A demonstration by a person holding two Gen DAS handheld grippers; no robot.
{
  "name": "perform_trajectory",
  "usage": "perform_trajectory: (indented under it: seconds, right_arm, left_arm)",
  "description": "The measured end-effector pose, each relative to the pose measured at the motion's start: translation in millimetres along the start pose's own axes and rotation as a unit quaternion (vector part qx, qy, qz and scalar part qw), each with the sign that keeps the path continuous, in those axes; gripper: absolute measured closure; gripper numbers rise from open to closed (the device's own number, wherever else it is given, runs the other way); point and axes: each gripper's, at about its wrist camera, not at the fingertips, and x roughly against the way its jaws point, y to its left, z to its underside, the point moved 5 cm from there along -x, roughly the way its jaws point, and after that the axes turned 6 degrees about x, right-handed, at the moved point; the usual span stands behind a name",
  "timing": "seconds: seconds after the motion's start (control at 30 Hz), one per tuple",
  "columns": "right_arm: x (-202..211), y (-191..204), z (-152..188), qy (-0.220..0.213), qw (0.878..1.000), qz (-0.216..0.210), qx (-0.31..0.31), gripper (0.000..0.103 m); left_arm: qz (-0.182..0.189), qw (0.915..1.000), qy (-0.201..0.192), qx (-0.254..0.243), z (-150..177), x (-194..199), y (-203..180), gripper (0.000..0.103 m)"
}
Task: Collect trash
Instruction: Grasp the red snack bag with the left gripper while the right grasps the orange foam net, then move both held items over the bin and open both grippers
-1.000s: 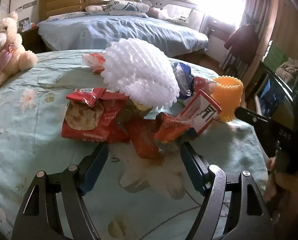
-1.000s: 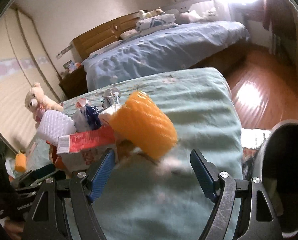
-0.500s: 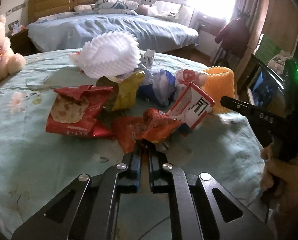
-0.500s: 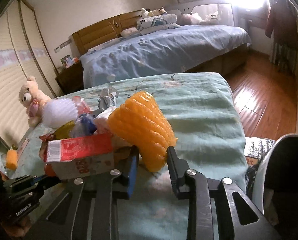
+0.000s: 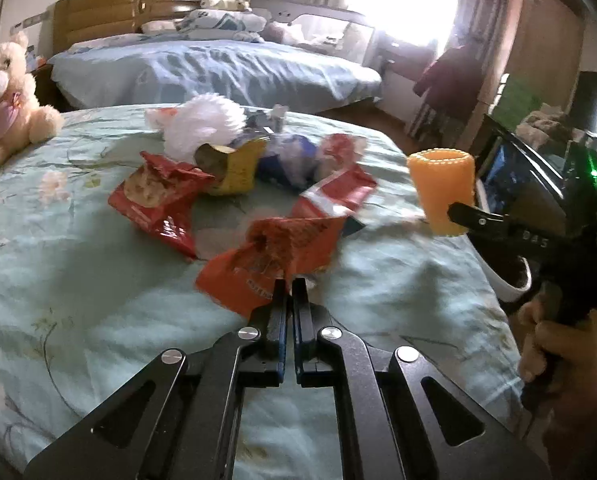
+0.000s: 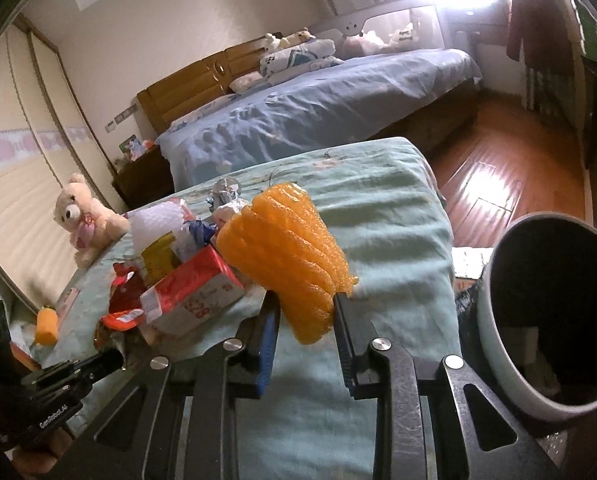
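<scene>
I am holding two pieces of trash at once. My left gripper (image 5: 289, 286) has its jaws pinched almost fully together on the near edge of the orange-red snack wrapper (image 5: 274, 258), which is sagging from that one corner just above the green bedspread (image 5: 78, 280). My right gripper (image 6: 304, 316) has its jaws partly closed, squeezing the lower end of the orange foam net sleeve (image 6: 286, 256), which is tilting up toward eleven o'clock. The bin (image 6: 546, 320) is standing at three o'clock of my right jaws, off the bed's edge, its mouth open and dark.

The rest of the pile, a red chip bag (image 5: 158, 200), a yellow packet (image 5: 238, 168), a white foam net (image 5: 202, 128) and a red-and-white carton (image 6: 194, 292), is lying at twelve o'clock of my left jaws.

I am judging the wrapper the weaker hold: it is slick foil caught by a thin margin, so a quick swing could let it slip out. The soft sleeve is compressing, so it could spring free or catch the bin's rim.
</scene>
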Motion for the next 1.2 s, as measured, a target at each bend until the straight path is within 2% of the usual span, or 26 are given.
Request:
perform_trajectory:
  seconds: [0.33,0.93,1.2]
  right_arm:
    - [29,-13,20,-0.006,1.0,0.008,-0.026,0.076]
    - [71,-80,41,-0.018,0.995,0.056,-0.084,0.076]
    - [79,-103,46,-0.018,0.992,0.074,-0.1,0.076]
  left_arm:
    - [0.041,0.9983,0.008,-0.04,12,8,-48,0.101]
    - [0.083,0.9907,0.031,-0.104,6,-27,-134,0.101]
    - [0.095,0.9875,0.041,-0.118,3,-43,-160,0.101]
